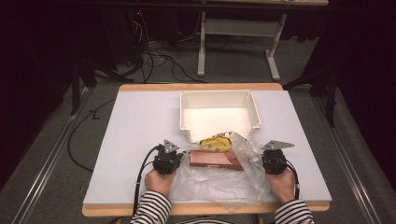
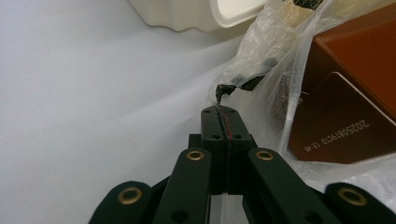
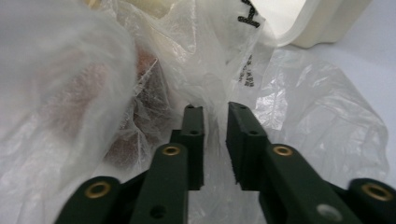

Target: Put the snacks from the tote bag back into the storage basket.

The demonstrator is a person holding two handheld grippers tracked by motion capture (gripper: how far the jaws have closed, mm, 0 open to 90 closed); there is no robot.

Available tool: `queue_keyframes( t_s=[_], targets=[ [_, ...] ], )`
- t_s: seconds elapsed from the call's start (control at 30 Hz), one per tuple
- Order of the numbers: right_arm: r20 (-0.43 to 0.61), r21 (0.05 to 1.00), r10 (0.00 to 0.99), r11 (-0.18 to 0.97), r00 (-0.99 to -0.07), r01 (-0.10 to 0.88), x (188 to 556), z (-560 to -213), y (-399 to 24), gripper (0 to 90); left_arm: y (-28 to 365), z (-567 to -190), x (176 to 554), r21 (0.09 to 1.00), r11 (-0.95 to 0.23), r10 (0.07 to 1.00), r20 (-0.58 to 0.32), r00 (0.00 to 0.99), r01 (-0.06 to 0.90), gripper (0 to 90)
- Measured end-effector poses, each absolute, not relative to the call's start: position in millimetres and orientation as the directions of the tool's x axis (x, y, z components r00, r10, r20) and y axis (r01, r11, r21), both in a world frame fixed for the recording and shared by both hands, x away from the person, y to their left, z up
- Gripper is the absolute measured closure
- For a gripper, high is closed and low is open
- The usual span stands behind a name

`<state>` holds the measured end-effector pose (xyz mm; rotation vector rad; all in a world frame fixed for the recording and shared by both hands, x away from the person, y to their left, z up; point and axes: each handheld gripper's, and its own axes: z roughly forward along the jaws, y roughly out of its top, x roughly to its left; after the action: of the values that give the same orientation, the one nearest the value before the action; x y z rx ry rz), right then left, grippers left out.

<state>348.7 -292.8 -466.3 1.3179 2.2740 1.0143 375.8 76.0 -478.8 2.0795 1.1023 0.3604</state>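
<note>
Left gripper point(image 2: 219, 112) jaws pressed together, pinching the edge of the clear plastic bag point(image 1: 219, 179) at its left side. Right gripper point(image 3: 215, 109) jaws slightly apart, bag film between them, pads not pressing. Bag lies at the table's point(image 1: 135, 126) near edge, brown box point(image 1: 212, 160) and yellow packet point(image 1: 215, 143) inside, just before the white bin point(image 1: 219, 114)

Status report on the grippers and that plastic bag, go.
Left gripper shut on plastic bag edge. Right gripper open, bag film between its jaws. Brown box inside bag; white bin just beyond, nothing blocking.
</note>
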Motion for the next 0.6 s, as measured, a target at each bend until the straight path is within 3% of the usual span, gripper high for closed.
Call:
queue_keyframes(
  t_s=[0.03,0.23,0.6],
  targets=[
    [0.056,0.726,0.855,0.32,-0.516,0.609,345,-462,-295,68.9,76,-479,376,0.725,-0.356,0.801,-0.09,0.592,0.59,90.0],
    [0.049,0.774,0.862,0.286,-0.504,0.565,331,-445,-302,58.3,76,-479,375,0.727,-0.354,0.8,-0.09,0.593,0.588,90.0],
    [0.07,0.786,0.804,0.321,-0.591,0.529,326,-433,-282,49.1,75,-480,375,0.728,-0.355,0.8,-0.087,0.594,0.586,89.9]
  ],
)
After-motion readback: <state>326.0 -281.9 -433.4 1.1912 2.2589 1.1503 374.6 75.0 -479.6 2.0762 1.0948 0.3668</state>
